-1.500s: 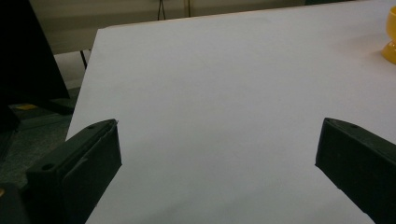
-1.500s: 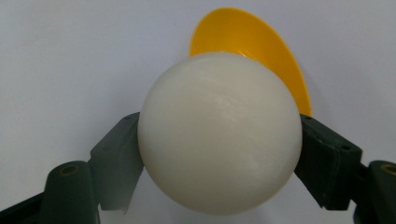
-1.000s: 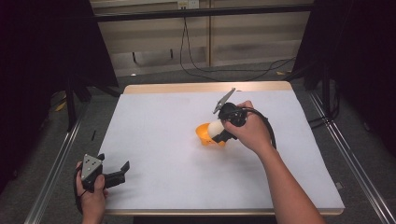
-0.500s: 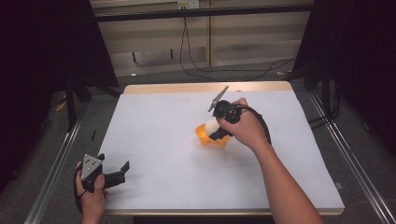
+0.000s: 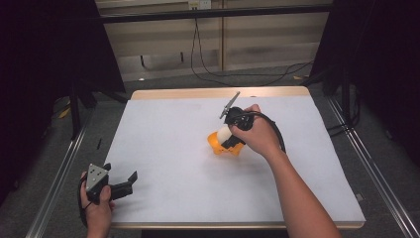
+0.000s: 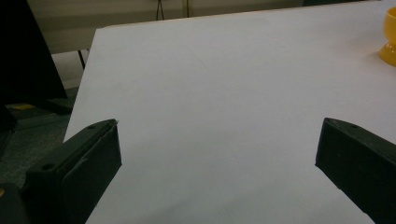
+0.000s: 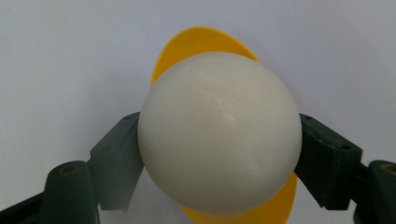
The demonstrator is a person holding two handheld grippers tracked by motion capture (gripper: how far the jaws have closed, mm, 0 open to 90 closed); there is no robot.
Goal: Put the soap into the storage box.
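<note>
The right gripper has the egg pinched between its jaws, one pad on each flank of the white shell, and the egg sits right over the yellow cup. That is the relation everything hangs on: in the right gripper view the cup's rim peeks out above the egg and again beneath it, so the egg lies squarely in line with the cup's mouth, jaws on either side of the rim. Whether the egg already rests in the cup or hangs just clear of it, I cannot tell; its lower end is hidden. From the high view the cup stands upright near the middle of the worktop, the egg showing as a pale dome above it, with the right hand just beside it on the far-right side. The egg's long axis seems to run up and down, along the cup's own axis, which is what a clean seat would need. The left gripper is well away from the cup, down at the near-left edge of the worktop, jaws spread wide with nothing between them, the cup off at the far right of its view. The right hand is plainly the nearer one, and any lowering or release looks to be its job.
</note>
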